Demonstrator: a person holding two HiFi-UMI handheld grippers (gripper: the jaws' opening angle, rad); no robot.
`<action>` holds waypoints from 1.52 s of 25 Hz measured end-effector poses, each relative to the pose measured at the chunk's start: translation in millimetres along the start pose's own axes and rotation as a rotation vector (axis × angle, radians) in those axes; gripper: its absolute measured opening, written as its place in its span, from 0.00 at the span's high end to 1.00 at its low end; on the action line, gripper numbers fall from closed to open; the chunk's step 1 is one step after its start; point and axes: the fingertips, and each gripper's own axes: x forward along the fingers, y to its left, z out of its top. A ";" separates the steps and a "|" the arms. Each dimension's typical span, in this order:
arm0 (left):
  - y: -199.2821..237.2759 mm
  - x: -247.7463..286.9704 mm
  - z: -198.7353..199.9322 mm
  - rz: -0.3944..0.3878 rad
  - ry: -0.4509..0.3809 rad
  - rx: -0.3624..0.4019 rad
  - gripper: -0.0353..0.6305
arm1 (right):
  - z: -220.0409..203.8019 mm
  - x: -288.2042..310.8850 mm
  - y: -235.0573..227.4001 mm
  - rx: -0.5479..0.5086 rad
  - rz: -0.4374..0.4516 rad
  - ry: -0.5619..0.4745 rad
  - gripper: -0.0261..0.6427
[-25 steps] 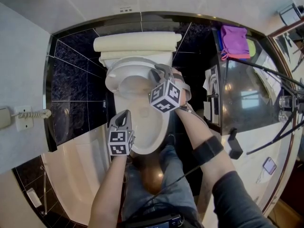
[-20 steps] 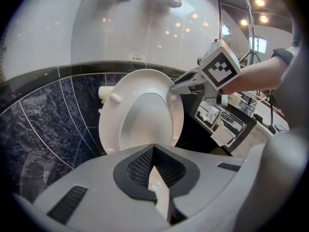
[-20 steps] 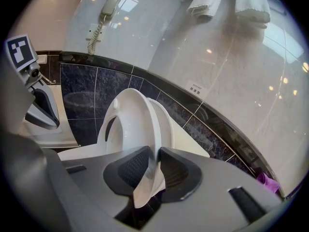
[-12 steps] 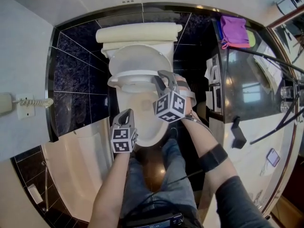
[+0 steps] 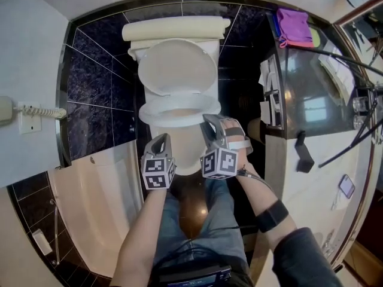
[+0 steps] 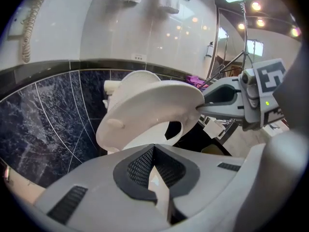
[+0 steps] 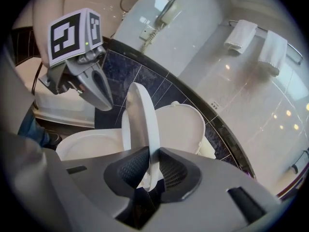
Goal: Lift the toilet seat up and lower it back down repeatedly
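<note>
The right gripper has the front rim of the toilet seat between its pads. Its jaws have just been closing and now stand narrow, pressed on the thin edge from both sides. This looks like a pinch at the point farthest from the hinge, where the least effort swings the seat. The seat runs straight away from these jaws and is tilted partway up. It is neither flat on the bowl below it nor back against the lid beyond it, so I judge it is in mid-swing.

The left gripper hangs just beside the right one, with its jaws together and nothing between them. The seat's underside is ahead of it and above, and does not touch it. It seems to be held close as a spare hand, low enough to leave the seat's arc free.

Past the seat, the lid stands upright against the tank, which keeps it out of the way. Farthest off, the dark tiled wall backs the toilet.
</note>
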 end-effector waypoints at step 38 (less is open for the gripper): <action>-31.6 28.1 -336.3 -0.112 0.286 0.038 0.95 | -140.5 8.6 215.1 0.435 0.070 0.243 0.94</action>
